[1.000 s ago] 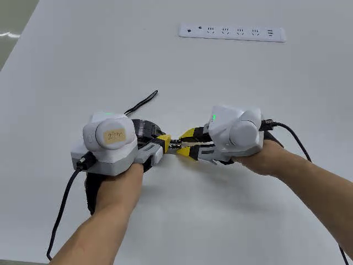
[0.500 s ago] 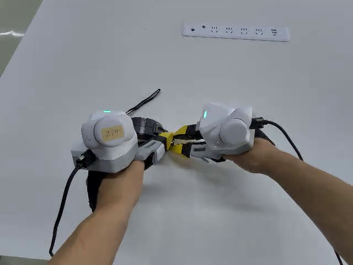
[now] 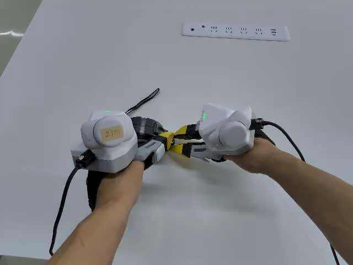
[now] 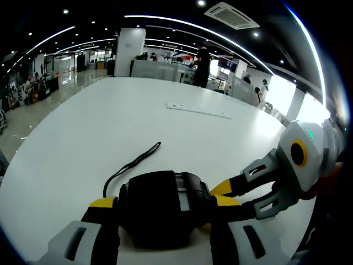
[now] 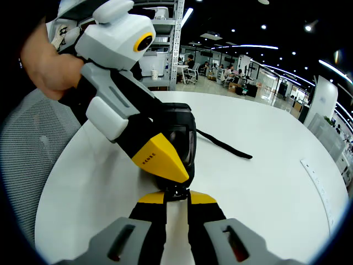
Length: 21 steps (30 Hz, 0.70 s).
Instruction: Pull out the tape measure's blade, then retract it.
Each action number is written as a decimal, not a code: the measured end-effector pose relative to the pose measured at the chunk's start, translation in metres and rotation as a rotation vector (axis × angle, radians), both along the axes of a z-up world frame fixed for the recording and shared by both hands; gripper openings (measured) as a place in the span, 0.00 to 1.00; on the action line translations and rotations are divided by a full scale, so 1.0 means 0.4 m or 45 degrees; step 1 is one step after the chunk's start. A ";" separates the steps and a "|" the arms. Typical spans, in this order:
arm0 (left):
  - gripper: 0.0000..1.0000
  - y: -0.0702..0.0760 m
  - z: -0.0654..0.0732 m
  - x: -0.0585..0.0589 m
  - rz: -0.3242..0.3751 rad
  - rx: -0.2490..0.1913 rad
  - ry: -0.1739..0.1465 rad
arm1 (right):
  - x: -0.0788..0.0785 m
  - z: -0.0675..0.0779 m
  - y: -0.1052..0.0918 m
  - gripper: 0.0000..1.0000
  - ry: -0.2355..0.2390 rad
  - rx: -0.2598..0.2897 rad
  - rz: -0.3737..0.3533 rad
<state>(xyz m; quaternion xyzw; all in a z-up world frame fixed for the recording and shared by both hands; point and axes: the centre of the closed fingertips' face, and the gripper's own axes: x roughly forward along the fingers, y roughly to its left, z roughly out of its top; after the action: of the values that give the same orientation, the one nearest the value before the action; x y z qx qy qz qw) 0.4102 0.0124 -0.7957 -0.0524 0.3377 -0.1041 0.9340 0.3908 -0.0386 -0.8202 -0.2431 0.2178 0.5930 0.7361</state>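
Low in the centre of the left gripper view, the left gripper [image 4: 164, 205] clamps the black tape measure [image 4: 157, 190], bracing its case. The right gripper [image 5: 177, 197], jaws almost closed, pinches the blade's end hook [image 5: 176, 190] at the case mouth, probably to control the blade's travel.

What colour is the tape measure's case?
The tape measure is black, clearest in the left gripper view.

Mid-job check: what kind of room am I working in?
Probably a large open-plan office or lab: a big white table with a power strip, a ceiling air-conditioning vent among spotlights, and shelving behind.
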 end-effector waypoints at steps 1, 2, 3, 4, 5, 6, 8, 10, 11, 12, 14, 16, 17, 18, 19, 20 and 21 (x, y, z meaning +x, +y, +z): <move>0.64 0.000 0.000 0.000 -0.003 0.002 0.000 | 0.000 -0.001 0.000 0.12 0.000 -0.001 0.000; 0.64 0.000 -0.001 0.000 -0.004 0.003 0.000 | -0.001 -0.001 -0.001 0.12 0.000 -0.003 0.000; 0.64 -0.001 -0.002 0.000 -0.008 0.007 0.001 | -0.002 -0.002 -0.001 0.12 0.003 -0.004 -0.003; 0.64 -0.002 -0.002 -0.001 -0.012 0.010 0.002 | -0.003 -0.003 -0.001 0.12 0.009 -0.005 -0.005; 0.64 -0.005 -0.004 -0.002 -0.025 0.021 0.003 | -0.007 -0.006 -0.001 0.12 0.004 -0.013 0.005; 0.64 -0.006 -0.004 -0.002 -0.027 0.022 0.004 | -0.008 -0.009 -0.001 0.13 -0.011 -0.020 0.014; 0.64 -0.006 -0.006 -0.003 -0.028 0.020 0.004 | -0.009 -0.009 -0.001 0.13 -0.020 -0.024 0.012; 0.65 -0.006 -0.007 -0.004 -0.029 0.016 0.006 | -0.009 -0.009 -0.001 0.13 -0.028 -0.026 0.013; 0.65 -0.007 -0.007 -0.004 -0.031 0.014 0.005 | -0.009 -0.009 -0.001 0.13 -0.032 -0.025 0.013; 0.65 -0.007 -0.008 -0.004 -0.034 0.011 0.003 | -0.009 -0.010 -0.001 0.13 -0.027 -0.022 0.008; 0.65 -0.008 -0.009 -0.006 -0.043 0.005 0.001 | -0.011 -0.010 -0.001 0.13 -0.018 -0.018 0.005; 0.65 -0.007 -0.010 -0.005 -0.049 -0.001 0.002 | -0.011 -0.010 0.000 0.14 -0.016 -0.018 0.004; 0.65 -0.007 -0.011 -0.005 -0.050 -0.004 0.004 | -0.012 -0.010 0.001 0.14 -0.012 -0.018 0.002; 0.65 -0.007 -0.011 -0.005 -0.053 -0.003 0.006 | -0.010 -0.011 0.001 0.14 -0.013 -0.020 0.003; 0.65 -0.007 -0.012 -0.004 -0.054 -0.003 0.008 | -0.010 -0.011 0.001 0.14 -0.016 -0.021 0.005; 0.65 -0.008 -0.012 -0.004 -0.056 -0.002 0.011 | -0.010 -0.012 0.000 0.14 -0.011 -0.024 0.002; 0.65 -0.008 -0.012 -0.003 -0.056 -0.003 0.013 | -0.009 -0.012 0.000 0.14 -0.010 -0.021 0.002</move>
<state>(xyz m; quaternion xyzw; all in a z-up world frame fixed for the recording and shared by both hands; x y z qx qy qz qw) 0.4089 0.0092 -0.8006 -0.0468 0.3434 -0.1248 0.9297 0.3870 -0.0385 -0.8249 -0.2518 0.2196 0.5906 0.7345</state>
